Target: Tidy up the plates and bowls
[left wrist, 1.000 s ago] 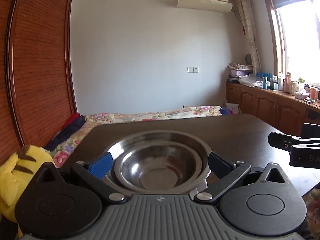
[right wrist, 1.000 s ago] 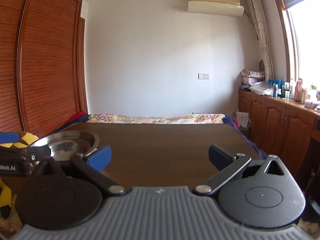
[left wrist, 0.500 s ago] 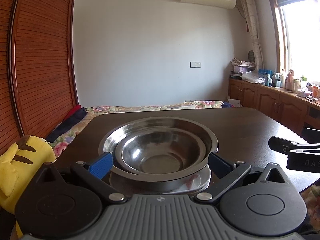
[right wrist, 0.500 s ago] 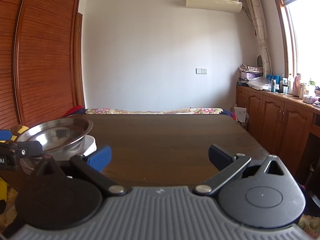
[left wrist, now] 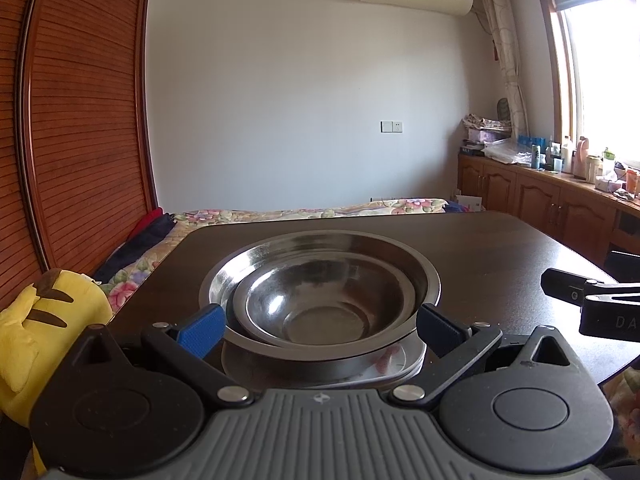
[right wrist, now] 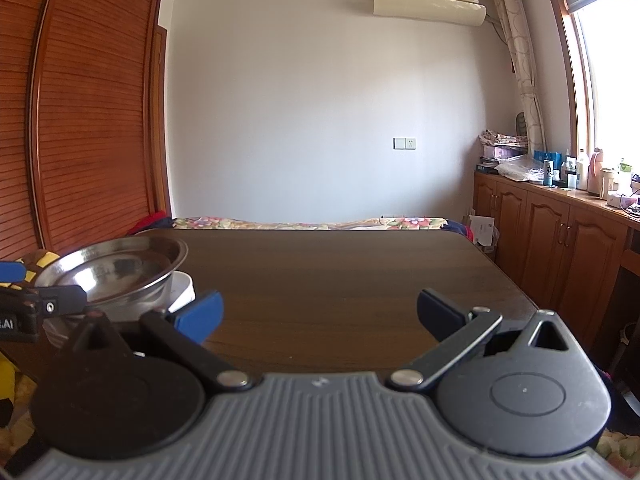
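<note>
- Left tongs [left wrist: 318, 326]: open, now drawn back from the bowls [left wrist: 320, 296], 2 nested on a plate [left wrist: 394, 366] on the worktop [left wrist: 480, 240].
- Right tongs [right wrist: 320, 312]: open, empty.
- Stack appears released; stacking likely complete.

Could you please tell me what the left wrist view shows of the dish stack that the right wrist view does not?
Only the left wrist view shows a smaller steel bowl nested inside the large steel bowl, between the open left gripper. Only the right wrist view shows the stack side-on, with the white dish beneath, and the open right gripper over bare table. Both show the large bowl, white dish and table.
</note>
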Motion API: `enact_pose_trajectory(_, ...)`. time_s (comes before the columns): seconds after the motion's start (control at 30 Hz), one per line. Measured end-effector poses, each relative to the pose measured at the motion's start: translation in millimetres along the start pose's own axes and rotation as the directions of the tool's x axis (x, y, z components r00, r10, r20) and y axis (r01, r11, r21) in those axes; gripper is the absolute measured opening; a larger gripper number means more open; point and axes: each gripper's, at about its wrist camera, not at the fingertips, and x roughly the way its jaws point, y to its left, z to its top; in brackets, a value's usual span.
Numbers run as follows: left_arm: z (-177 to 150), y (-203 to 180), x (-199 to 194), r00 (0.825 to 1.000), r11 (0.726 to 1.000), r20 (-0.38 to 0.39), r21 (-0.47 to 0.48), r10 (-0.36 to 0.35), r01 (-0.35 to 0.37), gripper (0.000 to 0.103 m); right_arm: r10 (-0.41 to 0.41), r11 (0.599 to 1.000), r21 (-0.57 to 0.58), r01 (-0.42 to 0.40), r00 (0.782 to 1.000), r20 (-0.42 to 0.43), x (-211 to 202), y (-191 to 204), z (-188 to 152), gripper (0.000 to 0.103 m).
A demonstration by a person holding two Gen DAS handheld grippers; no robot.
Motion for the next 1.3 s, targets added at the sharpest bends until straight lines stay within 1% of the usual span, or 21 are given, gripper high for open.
enact_pose_trajectory(1.3,1.7,2.5,1.1,1.0,1.0,-0.005,-0.004,0.0,0.0,0.103,0.006,1.0,0.006,-0.006,1.0,-0.013,2.3,2.2,-1.8,0.103)
